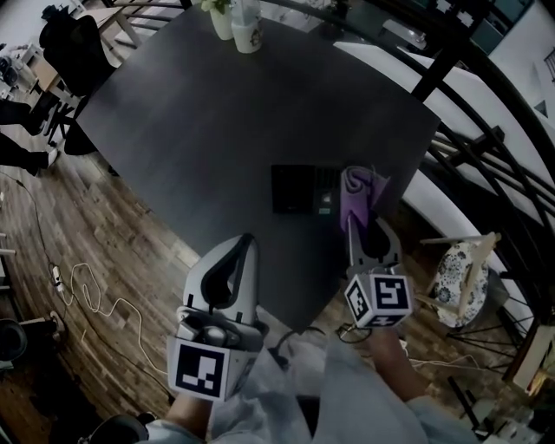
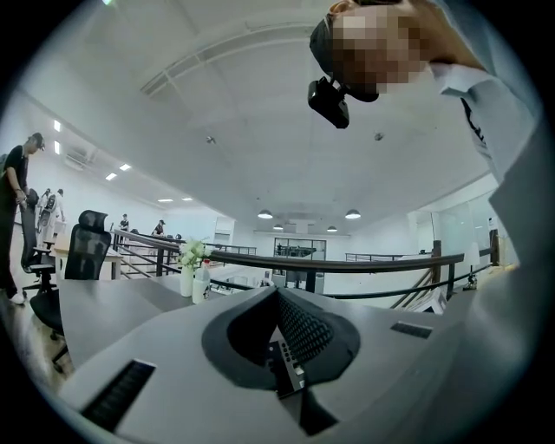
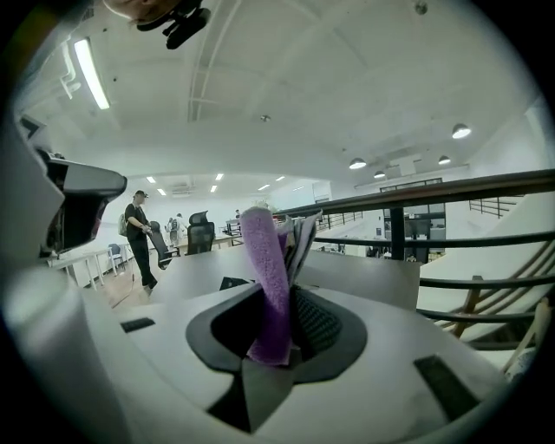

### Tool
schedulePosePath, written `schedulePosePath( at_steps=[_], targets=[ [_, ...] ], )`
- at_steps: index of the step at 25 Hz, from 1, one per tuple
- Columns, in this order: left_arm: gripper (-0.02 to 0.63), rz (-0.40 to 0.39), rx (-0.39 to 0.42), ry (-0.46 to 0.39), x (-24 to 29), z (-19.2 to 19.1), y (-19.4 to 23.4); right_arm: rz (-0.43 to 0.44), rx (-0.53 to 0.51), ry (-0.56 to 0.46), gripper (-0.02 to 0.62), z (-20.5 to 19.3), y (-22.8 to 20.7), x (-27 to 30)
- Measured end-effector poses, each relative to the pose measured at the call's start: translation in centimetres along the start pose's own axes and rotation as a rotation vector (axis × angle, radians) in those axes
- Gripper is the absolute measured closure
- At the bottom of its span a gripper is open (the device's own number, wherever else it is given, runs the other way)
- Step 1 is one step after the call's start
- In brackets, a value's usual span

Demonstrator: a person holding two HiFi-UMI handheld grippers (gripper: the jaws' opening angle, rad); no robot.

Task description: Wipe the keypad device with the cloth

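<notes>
Purple cloth sat clamped in our right gripper's jaws, just at the right edge of the keypad device on the tabletop. Our left gripper, jaws together and empty, hung nearer us than the device. We judged the wiping hardly begun.

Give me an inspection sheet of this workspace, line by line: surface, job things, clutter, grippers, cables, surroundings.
Surface: dark table, matte top.
Job's things: keypad device lying flat near the table's near corner; purple cloth at its right edge, contact cannot be told.
Clutter: white cup and flower vase at the far edge.
Grippers: left gripper shut, nothing between its jaws; right gripper shut on the purple cloth.
Cables: white cable loose on the wood floor, left.
Surroundings: railing and patterned chair on the right, office chair far left.
</notes>
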State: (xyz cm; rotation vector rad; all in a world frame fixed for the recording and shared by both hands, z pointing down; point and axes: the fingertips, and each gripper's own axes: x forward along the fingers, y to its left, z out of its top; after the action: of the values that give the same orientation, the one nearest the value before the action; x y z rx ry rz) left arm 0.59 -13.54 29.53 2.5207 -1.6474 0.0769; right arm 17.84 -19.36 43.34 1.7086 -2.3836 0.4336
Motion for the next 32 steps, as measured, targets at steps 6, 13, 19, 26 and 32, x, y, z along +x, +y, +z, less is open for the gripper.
schedulePosePath(
  at_steps=[6,13,19,26,32],
  targets=[
    [0.592,0.004,0.006,0.009,0.2,-0.7,1.3,-0.019,-0.012,0.037,0.497,-1.3,0.4,3.1],
    [0.594,0.007,-0.005,0.03,0.1,-1.4,2.7,-0.066,-0.038,0.082,0.497,-2.7,0.2,5.5],
    [0.594,0.018,-0.018,0.042,-0.1,-2.0,4.3,-0.097,-0.068,0.093,0.497,-3.4,0.7,6.6],
    [0.592,0.015,-0.028,0.048,-0.1,-2.3,5.2,-0.104,-0.095,0.097,0.497,-3.4,1.6,7.0],
    [0.592,0.014,-0.031,0.055,-0.4,-2.4,5.6,-0.071,-0.143,0.108,0.497,-3.6,3.8,7.3]
  ],
)
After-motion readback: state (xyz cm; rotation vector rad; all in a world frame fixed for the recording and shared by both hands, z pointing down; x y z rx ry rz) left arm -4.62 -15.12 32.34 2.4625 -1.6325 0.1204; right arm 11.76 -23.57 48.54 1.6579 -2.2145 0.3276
